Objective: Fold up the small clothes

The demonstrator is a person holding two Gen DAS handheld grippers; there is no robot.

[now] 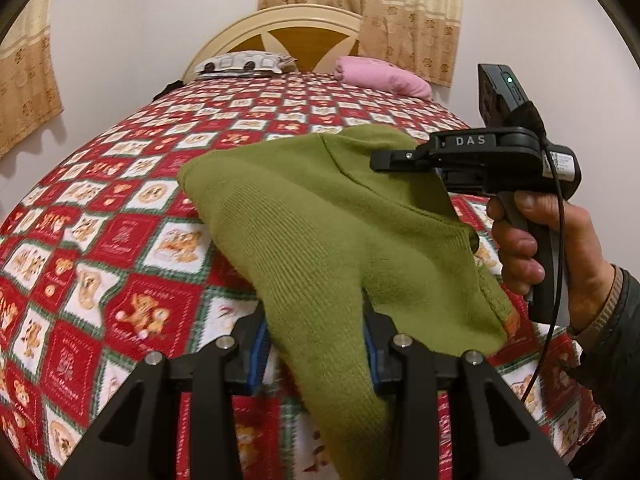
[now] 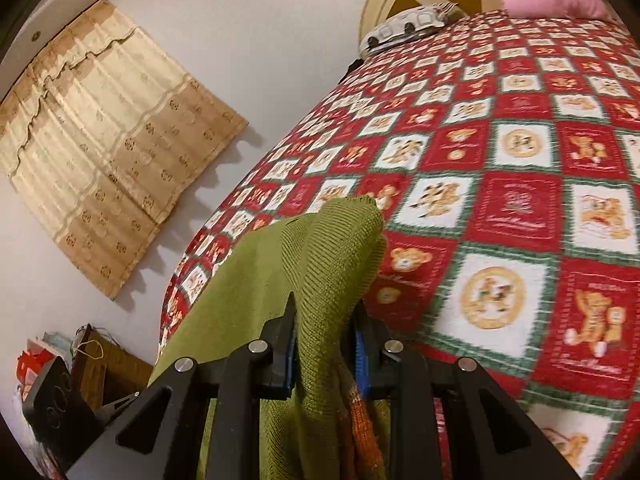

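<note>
A small green knit garment (image 1: pixel 312 220) hangs above the bed, held between both grippers. My left gripper (image 1: pixel 316 344) is shut on one part of it, the knit bunched between the blue pads. My right gripper (image 1: pixel 384 160) shows in the left wrist view at the right, held by a hand, and pinches the garment's far edge. In the right wrist view the right gripper (image 2: pixel 324 344) is shut on the green garment (image 2: pixel 320 248), which drapes over the fingers; an orange trim (image 2: pixel 360 432) shows below.
The bed has a red, white and green teddy-bear quilt (image 1: pixel 120 240) under the garment. A pink pillow (image 1: pixel 380 76) and a patterned pillow (image 1: pixel 244 62) lie by the headboard (image 1: pixel 304 32). Curtains (image 2: pixel 112 152) hang on the wall. Boxes and clutter (image 2: pixel 80 368) sit on the floor at the left.
</note>
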